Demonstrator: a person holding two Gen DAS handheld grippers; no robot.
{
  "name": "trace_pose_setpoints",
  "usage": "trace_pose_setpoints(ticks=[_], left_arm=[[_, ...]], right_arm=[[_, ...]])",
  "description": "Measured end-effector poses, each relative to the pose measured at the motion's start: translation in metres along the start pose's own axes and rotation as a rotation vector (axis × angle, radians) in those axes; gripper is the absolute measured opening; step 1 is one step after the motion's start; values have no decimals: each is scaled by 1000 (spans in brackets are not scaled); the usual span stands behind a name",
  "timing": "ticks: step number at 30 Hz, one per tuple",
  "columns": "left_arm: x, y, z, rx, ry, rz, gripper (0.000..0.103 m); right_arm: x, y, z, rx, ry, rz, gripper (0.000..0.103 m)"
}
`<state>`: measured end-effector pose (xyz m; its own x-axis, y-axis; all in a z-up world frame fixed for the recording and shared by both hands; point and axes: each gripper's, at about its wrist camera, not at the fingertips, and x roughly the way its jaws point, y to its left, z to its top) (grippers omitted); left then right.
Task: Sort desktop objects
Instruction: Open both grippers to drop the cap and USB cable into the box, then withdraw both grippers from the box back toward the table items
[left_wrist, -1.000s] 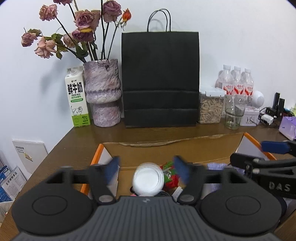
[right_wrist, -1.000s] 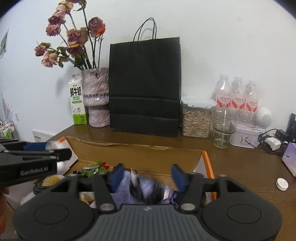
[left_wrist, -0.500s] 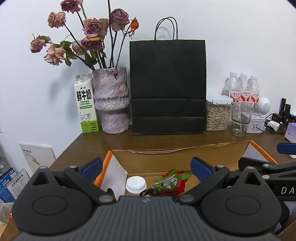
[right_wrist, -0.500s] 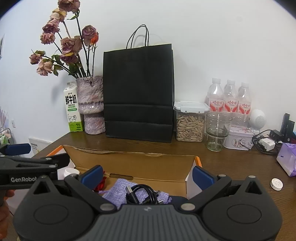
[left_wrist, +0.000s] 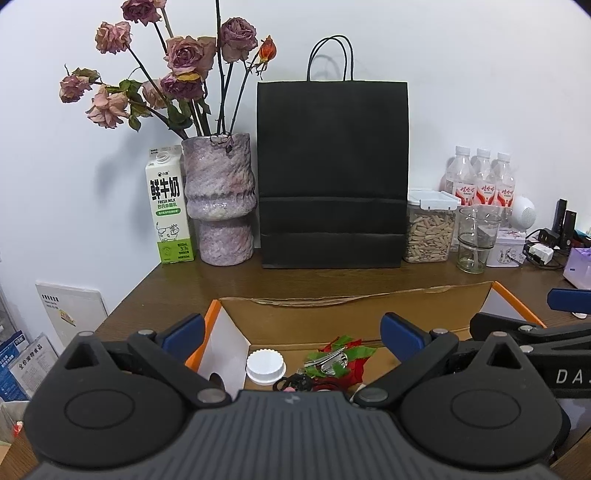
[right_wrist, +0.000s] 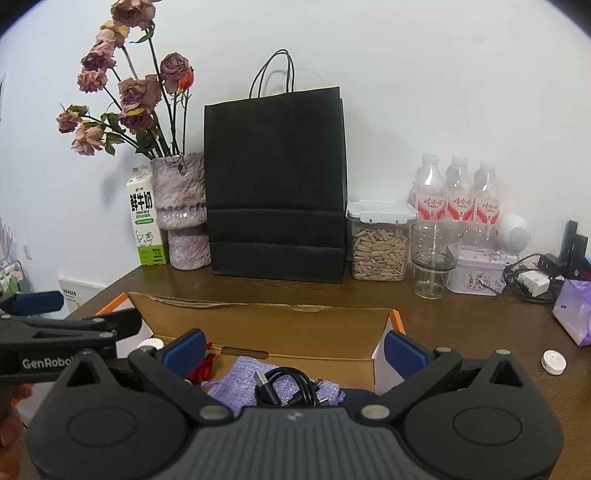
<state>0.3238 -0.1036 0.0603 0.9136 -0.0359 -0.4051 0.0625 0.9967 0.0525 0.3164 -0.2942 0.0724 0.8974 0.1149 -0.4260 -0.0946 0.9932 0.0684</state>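
both tongs (left_wrist: 291, 334) (right_wrist: 294, 347) wide, empty; box (left_wrist: 354, 314) floor half-hidden

Bare desk (right_wrist: 461, 325) strip runs between cardboard box (right_wrist: 266, 325) back wall and rear row. Rear row blocks upper frame: vase (left_wrist: 219, 199), black bag (left_wrist: 332, 173), seed jar (left_wrist: 430, 230), glass (left_wrist: 476, 240). Box top open; cable (right_wrist: 286, 387) inside.
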Motion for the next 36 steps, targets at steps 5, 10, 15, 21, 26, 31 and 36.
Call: trace_pose_setpoints(ticks=[5,10,15,21,26,31,36], left_arm=[[-6,2,3,-8,-11,-4,103],[-17,7,7,-22,-21,-18,103],[-31,10,8,-15,-35,-20,103],[-53,22,7,-26,-49,-19,103],[-73,35,1,-27,-54,-9,103],[-92,53,-12,-34,-46,4,103],[-104,70,-28,-31,-23,16,103]], right_arm=[[-3,0,0,0,-2,-10,103],[-14,2,1,5,-18,-15,103],[-30,7,2,-9,-40,-28,103],[-54,14,2,-23,-54,-31,103],[-75,24,-5,-50,-54,-29,103],[-96,36,-19,-90,-48,-6,103],[-111,50,-39,-129,-24,12,103]])
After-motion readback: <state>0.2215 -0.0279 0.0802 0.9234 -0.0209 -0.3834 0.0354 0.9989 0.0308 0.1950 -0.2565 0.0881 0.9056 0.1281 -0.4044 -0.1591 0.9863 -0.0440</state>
